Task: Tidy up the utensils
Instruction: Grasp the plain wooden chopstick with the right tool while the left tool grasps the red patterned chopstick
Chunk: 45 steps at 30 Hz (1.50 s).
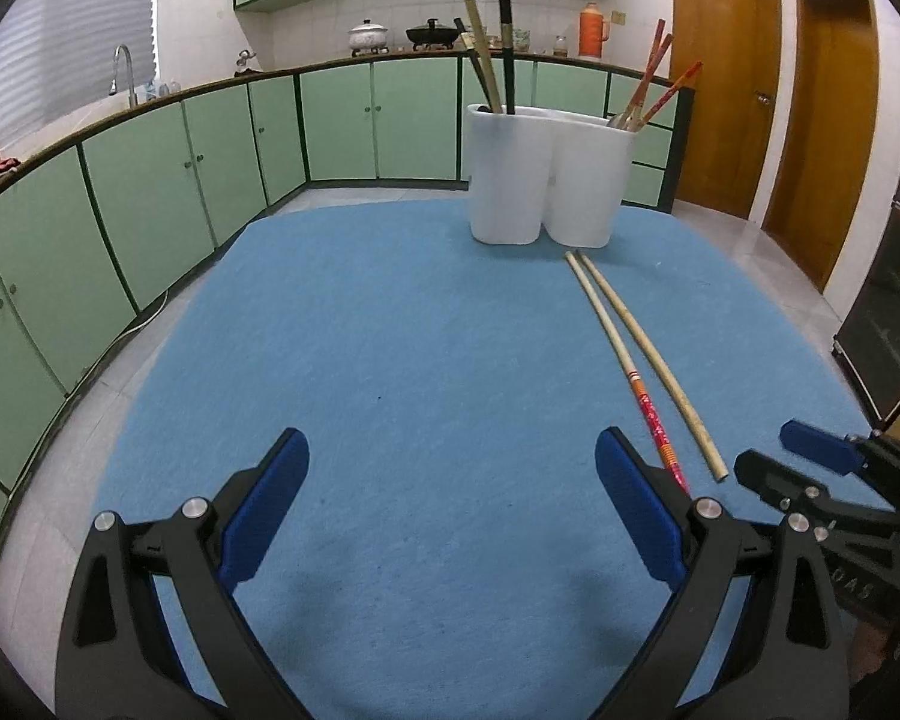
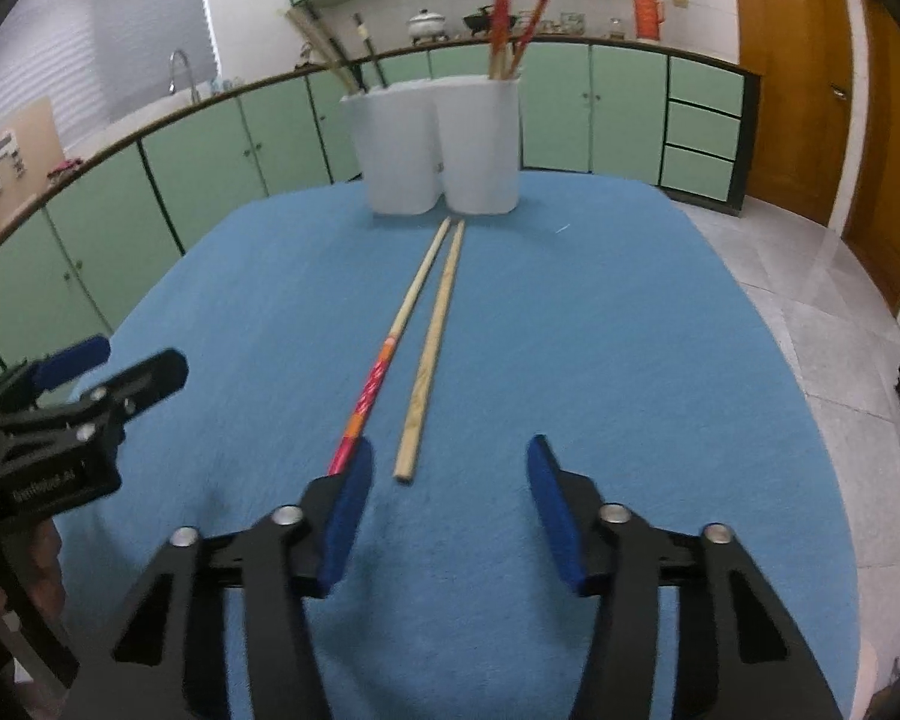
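Two chopsticks lie side by side on the blue mat (image 1: pixel 390 360): a red-handled one (image 1: pixel 624 360) (image 2: pixel 384 366) and a plain wooden one (image 1: pixel 648 348) (image 2: pixel 432 348). Their tips point at a white two-compartment holder (image 1: pixel 546 174) (image 2: pixel 438 144) at the far edge, which holds dark and wooden chopsticks in its left cup and red ones in its right cup. My left gripper (image 1: pixel 450 456) is open and empty, left of the loose pair. My right gripper (image 2: pixel 447 459) is open and empty, its jaws just behind the near ends of the pair.
The mat covers a round table (image 2: pixel 780 312) with tiled floor beyond its edges. Green kitchen cabinets (image 1: pixel 210 162) curve behind. Wooden doors (image 1: pixel 720 78) stand at the right. A dark cabinet (image 1: pixel 894 312) stands at the far right.
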Motion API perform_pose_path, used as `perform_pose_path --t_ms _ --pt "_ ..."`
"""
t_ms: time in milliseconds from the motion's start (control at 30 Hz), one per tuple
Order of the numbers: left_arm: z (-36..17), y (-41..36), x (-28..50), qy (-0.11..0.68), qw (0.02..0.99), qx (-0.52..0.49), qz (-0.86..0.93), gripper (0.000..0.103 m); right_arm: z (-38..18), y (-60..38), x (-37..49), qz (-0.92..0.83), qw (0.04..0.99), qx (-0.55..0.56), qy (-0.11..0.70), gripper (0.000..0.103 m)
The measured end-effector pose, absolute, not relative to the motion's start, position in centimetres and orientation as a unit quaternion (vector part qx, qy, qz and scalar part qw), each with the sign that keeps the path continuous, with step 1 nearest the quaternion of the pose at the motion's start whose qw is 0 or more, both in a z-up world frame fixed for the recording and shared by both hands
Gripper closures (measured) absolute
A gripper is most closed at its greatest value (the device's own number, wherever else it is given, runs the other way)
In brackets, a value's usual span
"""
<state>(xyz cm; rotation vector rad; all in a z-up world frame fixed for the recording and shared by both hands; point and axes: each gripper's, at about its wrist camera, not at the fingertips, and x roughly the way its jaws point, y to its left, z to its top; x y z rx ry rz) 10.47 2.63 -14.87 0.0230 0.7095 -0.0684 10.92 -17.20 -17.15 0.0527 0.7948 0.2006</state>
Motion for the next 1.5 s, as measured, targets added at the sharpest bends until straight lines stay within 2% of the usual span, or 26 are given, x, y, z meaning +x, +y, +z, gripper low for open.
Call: perform_pose_path --t_ms 133,500,567,633,667,1133,1167,1267,1367,1500 --pt "-15.0 2.6 10.6 0.349 0.937 0.006 -0.03 0.009 -17.8 -16.4 11.1 0.101 0.912 0.017 0.398 0.071" --pt "-15.2 2.2 10.8 0.352 0.935 0.004 -0.032 0.009 -18.3 -16.0 11.9 0.096 0.905 0.023 0.413 0.08" --pt "-15.2 2.1 10.8 0.353 0.935 0.003 -0.033 0.009 -18.4 -15.9 11.9 0.094 0.905 0.021 0.414 0.084" --pt "-15.2 2.0 10.8 0.353 0.935 0.004 -0.034 0.009 -18.4 -15.9 12.0 0.093 0.905 0.019 0.415 0.095" --pt "-15.2 2.0 10.8 0.353 0.935 0.004 -0.035 0.009 -18.4 -15.9 12.0 0.091 0.905 0.019 0.416 0.096" --pt "-15.6 -2.3 10.4 0.363 0.928 -0.001 -0.083 0.01 -18.1 -21.1 10.9 0.038 0.91 0.066 0.407 0.096" --pt "-15.8 -2.9 10.4 0.366 0.926 -0.001 -0.089 0.012 -18.1 -21.6 10.8 0.033 0.911 0.071 0.406 0.096" --pt "-16.6 -4.4 10.4 0.381 0.918 0.004 -0.106 0.027 -17.9 -23.1 10.5 0.022 0.912 0.084 0.402 0.096" --pt "-17.3 -5.6 10.3 0.391 0.914 0.009 -0.112 0.027 -17.8 -23.9 10.2 0.017 0.913 0.093 0.398 0.096" --pt "-17.9 -6.8 10.6 0.406 0.906 0.001 -0.119 0.037 -17.7 -24.3 10.0 0.017 0.915 0.095 0.392 0.096"
